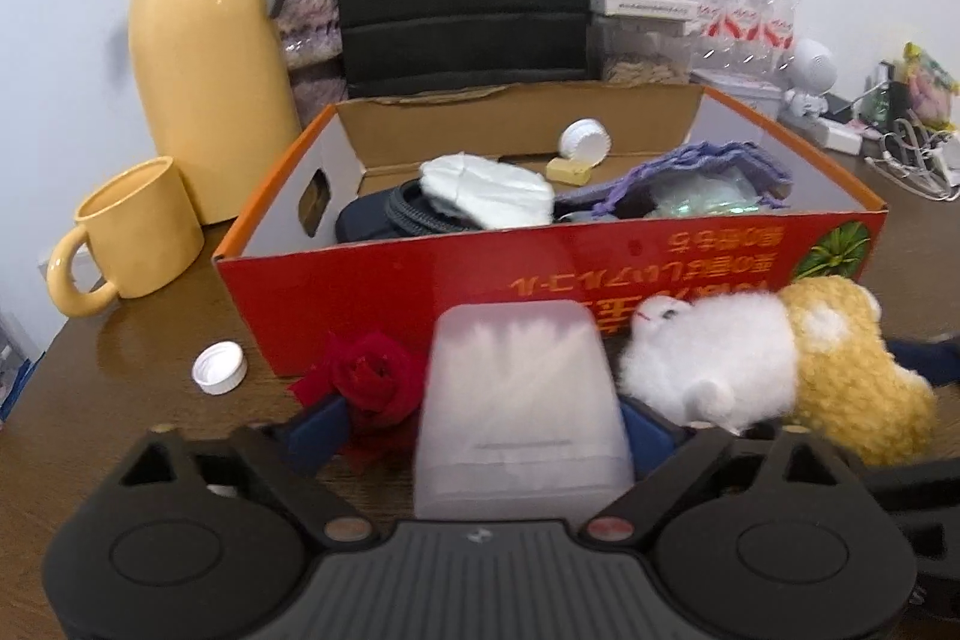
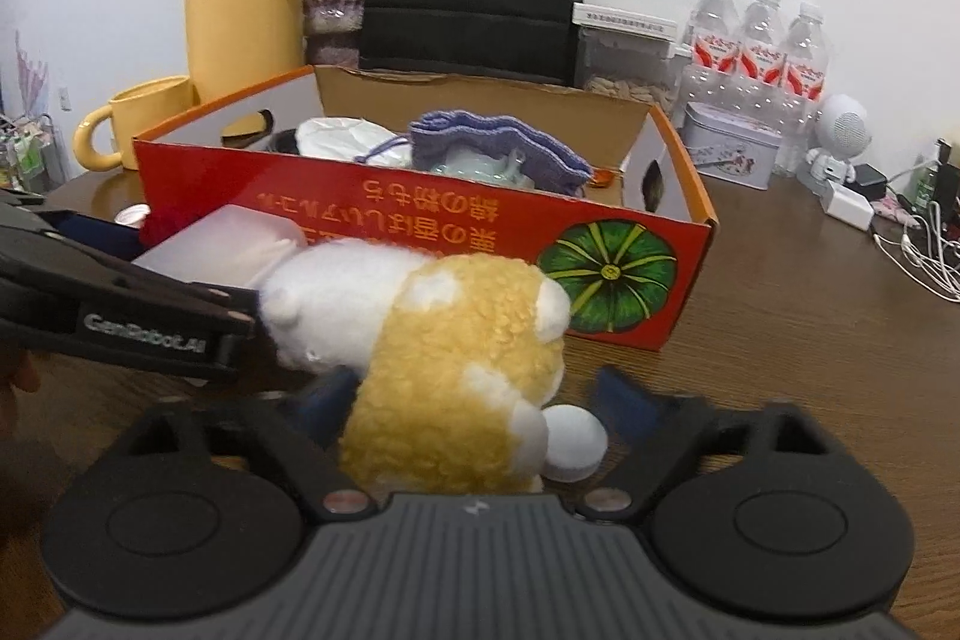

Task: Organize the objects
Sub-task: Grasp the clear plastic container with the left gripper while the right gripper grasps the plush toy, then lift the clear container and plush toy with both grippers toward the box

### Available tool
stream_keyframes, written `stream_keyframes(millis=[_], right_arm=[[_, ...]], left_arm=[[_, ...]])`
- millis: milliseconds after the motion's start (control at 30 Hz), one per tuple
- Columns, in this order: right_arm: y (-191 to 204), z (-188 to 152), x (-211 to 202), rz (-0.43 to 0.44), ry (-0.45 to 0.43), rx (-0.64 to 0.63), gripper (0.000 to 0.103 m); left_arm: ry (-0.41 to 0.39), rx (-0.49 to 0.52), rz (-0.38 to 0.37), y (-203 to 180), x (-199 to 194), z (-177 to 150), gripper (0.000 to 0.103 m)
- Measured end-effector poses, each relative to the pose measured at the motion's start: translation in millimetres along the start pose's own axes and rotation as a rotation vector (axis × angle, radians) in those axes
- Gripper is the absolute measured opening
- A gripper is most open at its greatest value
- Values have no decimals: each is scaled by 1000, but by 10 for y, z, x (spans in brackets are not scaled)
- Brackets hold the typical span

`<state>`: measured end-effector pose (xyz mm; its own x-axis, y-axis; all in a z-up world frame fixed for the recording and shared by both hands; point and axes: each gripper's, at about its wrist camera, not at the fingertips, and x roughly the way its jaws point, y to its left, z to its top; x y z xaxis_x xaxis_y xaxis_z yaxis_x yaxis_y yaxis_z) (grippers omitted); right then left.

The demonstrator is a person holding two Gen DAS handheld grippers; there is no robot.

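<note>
2 handheld grippers work side by side at the near edge of a brown table, just in front of a red cardboard box [image 1: 384, 292] already holding a pouch, a cloth and other small items. The left gripper [image 1: 480, 430] straddles a frosted plastic case [image 1: 516, 412] of what look like cotton swabs; its blue fingers [image 1: 315, 436] flank the case's 2 long sides, the right one against the case and the left one with a small gap beside it, so the jaws are spread rather than clamped. The case's long axis runs straight ahead along the gripper's line, pointing at the box's near wall. A red fabric rose [image 1: 372, 376] lies just left of the case, touching that wall.

The right gripper [image 2: 480, 400] has a yellow-and-white plush toy [image 2: 456, 370] between its jaws; the left finger [image 2: 327, 397] is at the fur, the right finger [image 2: 624, 403] stands apart from it with a white bottle cap [image 2: 570, 442] in the gap, so this pair is also spread and pinches nothing. A white plush [image 2: 336, 298] lies between the 2 grippers, touching the yellow toy. Each item lies directly ahead of its own gripper, with the box just beyond; lifting either over that wall appears to be the coming move.
</note>
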<state>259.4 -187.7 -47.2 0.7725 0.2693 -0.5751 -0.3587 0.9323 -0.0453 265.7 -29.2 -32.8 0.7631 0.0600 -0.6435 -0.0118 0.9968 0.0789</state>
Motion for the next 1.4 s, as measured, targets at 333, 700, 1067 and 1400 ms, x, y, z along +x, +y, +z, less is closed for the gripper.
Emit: stream_keyframes(millis=[333, 700, 1067, 1400], right_arm=[[19, -36, -214, 6, -90, 0, 53], [11, -39, -381, -17, -155, 28, 53], [67, 52, -502, -17, -198, 42, 53], [106, 256, -512, -17, -218, 21, 53]], left_arm=[[-83, -3, -35, -13, -240, -56, 64], [-189, -1, -4, -37, -522, -88, 64], [-259, -7, 0, -16, -741, -9, 64], [-255, -33, -4, 57, -766, 225, 64]])
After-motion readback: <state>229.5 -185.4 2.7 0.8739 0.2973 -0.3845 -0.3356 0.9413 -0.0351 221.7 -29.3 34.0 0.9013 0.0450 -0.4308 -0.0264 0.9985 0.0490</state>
